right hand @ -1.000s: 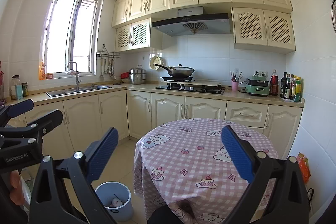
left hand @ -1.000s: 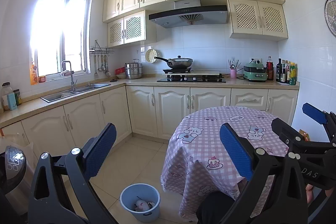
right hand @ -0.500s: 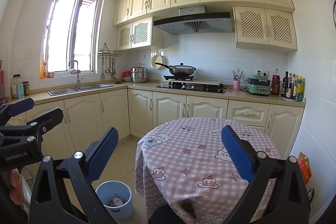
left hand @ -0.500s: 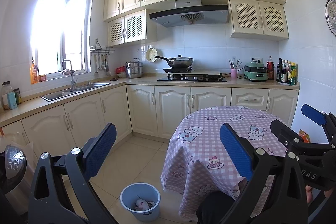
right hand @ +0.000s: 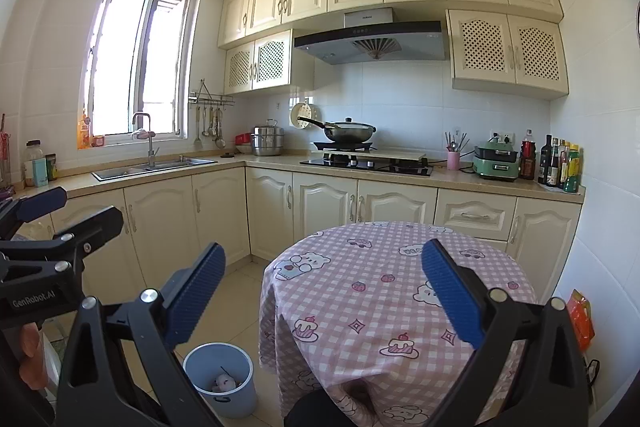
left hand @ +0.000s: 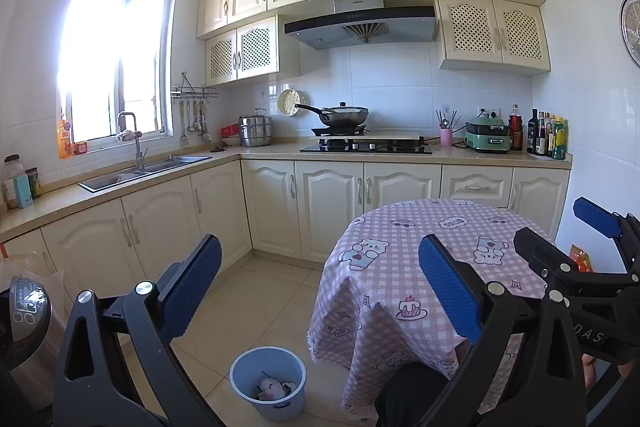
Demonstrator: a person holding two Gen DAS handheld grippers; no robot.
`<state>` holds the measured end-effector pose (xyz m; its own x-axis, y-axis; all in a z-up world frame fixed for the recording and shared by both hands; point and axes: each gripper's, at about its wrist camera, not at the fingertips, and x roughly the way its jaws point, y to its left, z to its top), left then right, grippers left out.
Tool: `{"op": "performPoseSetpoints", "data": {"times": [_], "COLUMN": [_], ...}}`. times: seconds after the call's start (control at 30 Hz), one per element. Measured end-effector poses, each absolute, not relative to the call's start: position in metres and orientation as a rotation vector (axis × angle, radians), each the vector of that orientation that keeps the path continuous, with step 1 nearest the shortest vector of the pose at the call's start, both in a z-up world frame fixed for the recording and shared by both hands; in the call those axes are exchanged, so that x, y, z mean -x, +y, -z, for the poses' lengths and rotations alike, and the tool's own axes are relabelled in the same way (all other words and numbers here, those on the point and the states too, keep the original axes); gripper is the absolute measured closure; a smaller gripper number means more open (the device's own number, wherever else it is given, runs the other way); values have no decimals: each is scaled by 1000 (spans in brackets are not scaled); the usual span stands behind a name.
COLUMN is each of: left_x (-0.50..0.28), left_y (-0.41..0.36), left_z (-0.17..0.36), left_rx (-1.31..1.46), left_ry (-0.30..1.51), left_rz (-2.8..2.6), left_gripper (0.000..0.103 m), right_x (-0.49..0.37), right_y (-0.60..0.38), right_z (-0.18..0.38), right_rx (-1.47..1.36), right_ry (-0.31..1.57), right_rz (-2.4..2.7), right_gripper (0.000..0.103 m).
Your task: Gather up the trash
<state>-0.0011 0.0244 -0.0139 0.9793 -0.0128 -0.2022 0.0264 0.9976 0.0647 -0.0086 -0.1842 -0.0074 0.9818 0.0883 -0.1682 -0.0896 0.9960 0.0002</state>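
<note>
A light blue bin stands on the tiled floor left of the round table; crumpled white trash lies inside it. The bin also shows in the right wrist view. My left gripper is open and empty, held above the floor and the table's edge. My right gripper is open and empty, held above the round table with its pink checked cloth. No trash shows on the tabletop. Each gripper appears at the edge of the other's view.
Cream cabinets and a counter run along the left and back walls, with a sink, a hob with a wok and bottles. An appliance stands at the left. An orange packet lies by the right wall.
Both views have shifted very slightly; the grippers stay open and empty and nothing in the room has moved.
</note>
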Motion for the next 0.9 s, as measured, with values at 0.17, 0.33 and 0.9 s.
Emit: {"op": "performPoseSetpoints", "data": {"times": [0.17,0.33,0.9], "left_x": [1,0,-4], "left_y": [25,25,24], "left_z": [14,15,20], "left_rx": [-67,-67,-66], "left_ry": [205,210,234], "left_rz": [19,19,15], "left_gripper": [7,7,7], "right_x": [7,6,-3], "right_y": [-186,-187,-193], "right_z": [8,9,19], "right_rx": [7,6,0], "right_ry": [172,177,209], "right_rz": [-91,-91,-97], "right_gripper": [6,6,6]}}
